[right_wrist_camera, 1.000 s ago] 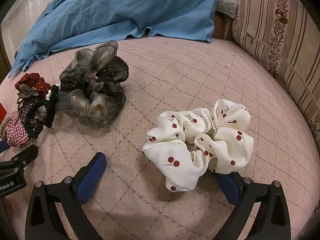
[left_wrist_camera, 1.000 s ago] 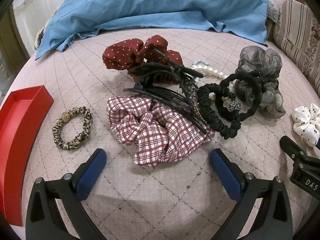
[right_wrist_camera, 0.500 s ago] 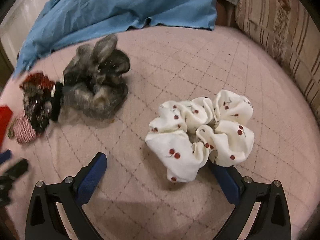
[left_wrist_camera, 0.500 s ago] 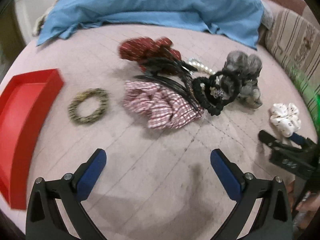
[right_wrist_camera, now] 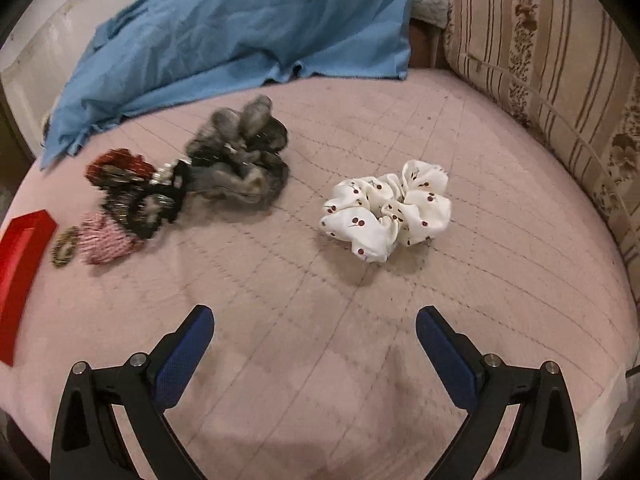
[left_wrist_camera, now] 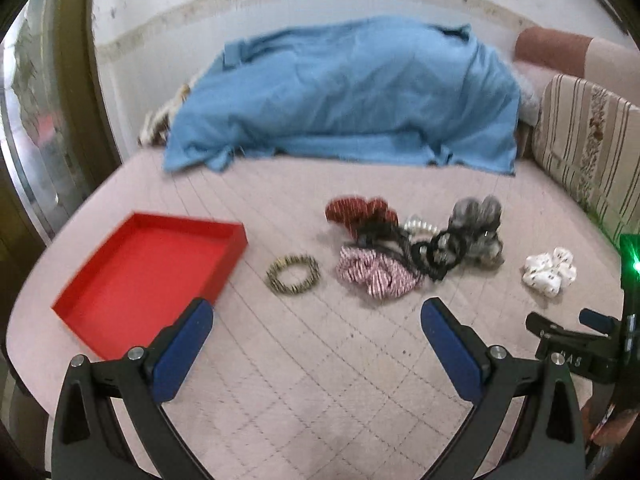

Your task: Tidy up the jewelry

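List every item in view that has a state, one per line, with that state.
Left tool: open, holding nothing.
Right tool: open, holding nothing.
Red tray: nothing in it, on the bed.
Leopard band: lying flat alone, beside the tray.
Plaid scrunchie: in the tangled pile.
Grey scrunchie: in the pile.
Cherry scrunchie: lying apart, untouched.
Blue cloth: crumpled in a heap.

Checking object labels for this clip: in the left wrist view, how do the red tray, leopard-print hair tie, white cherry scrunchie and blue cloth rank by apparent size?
1. blue cloth
2. red tray
3. white cherry scrunchie and leopard-print hair tie look about alike here, so I won't rank them.
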